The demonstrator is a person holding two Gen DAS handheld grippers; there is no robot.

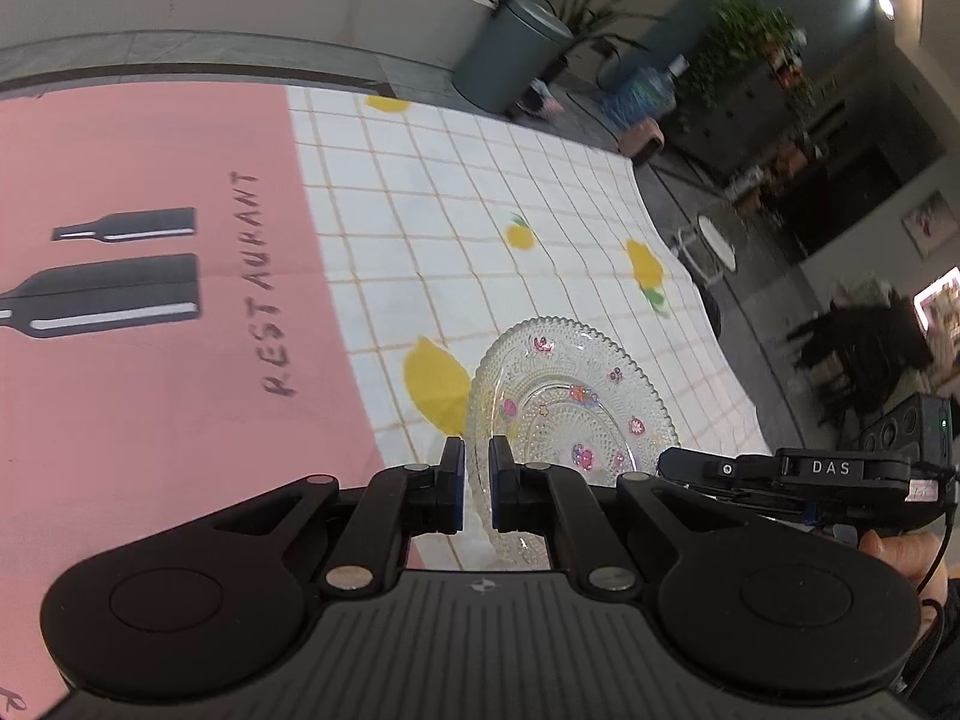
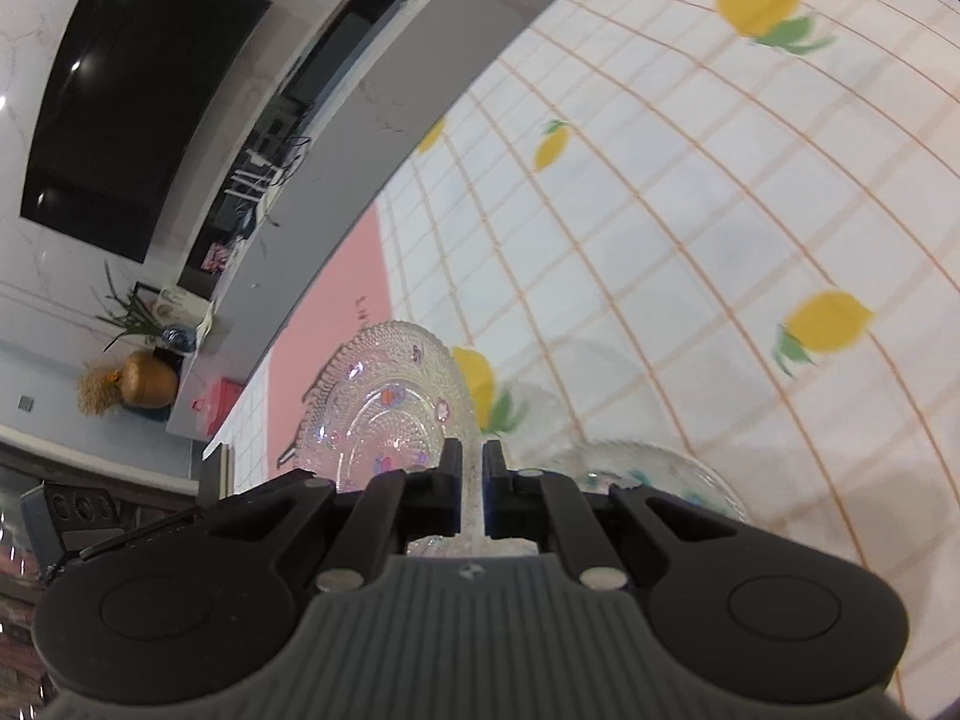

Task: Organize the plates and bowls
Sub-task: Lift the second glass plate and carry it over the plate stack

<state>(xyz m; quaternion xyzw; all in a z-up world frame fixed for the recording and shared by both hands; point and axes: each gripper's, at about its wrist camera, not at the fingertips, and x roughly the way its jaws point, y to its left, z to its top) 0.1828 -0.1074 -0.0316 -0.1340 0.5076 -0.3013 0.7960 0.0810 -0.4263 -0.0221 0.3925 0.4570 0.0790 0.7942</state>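
Checked cloth with yellow lemons covers most of the desk [image 1: 540,192], and a pink mat [image 1: 150,360] printed with dark bottles and the word RESTAURANT lies across the left of the left wrist view. Beyond the desk edge, in the upper part of that view, stand a grey bin [image 1: 510,54] and leafy plants [image 1: 750,42].

Low in the centre of the left wrist view, the left gripper [image 1: 477,483] is clamped on the near rim of a clear glass plate [image 1: 576,396] with small coloured flower marks. That plate is tilted, and its patterned face spreads up and to the right from the jaws, over the checked cloth. At the lower right of this view the right gripper [image 1: 672,465] shows from the side, with part of a hand [image 1: 906,558] behind it.

Low in the centre of the right wrist view, the right gripper is closed on the thin edge of a glass rim that runs straight up between its jaws. A second glass plate [image 2: 390,408], with the same beaded pattern, sits just left of and above the jaws, tilted, where the pink mat meets the cloth. To the right of the jaws lies a glass bowl [image 2: 660,474] on the cloth, partly hidden behind the gripper's body. Which piece the pinched rim belongs to cannot be told.
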